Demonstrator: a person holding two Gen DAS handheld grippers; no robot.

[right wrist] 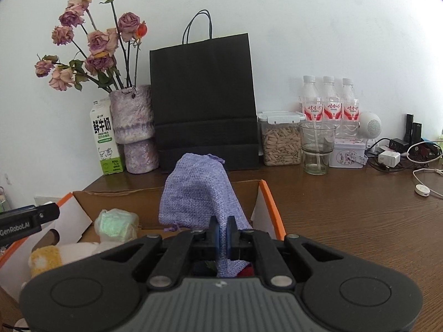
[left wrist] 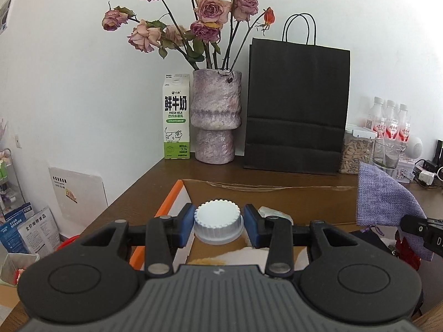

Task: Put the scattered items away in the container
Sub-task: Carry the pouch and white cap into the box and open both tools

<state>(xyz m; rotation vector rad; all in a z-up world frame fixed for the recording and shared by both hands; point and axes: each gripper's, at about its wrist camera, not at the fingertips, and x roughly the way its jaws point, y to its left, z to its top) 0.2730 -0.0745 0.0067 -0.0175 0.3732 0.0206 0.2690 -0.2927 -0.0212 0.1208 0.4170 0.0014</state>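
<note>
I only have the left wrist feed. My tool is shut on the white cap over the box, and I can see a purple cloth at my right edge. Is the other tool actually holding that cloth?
Observer: Yes. The right tool is shut on the lower edge of the purple pouch, which stands up above the cardboard box.
Operator: What's already inside the box?
Observer: A pale green wrapped bundle lies near the left wall.
Operator: Anything else in there?
Observer: A yellow fuzzy item sits at the near left, beside something white.
</note>
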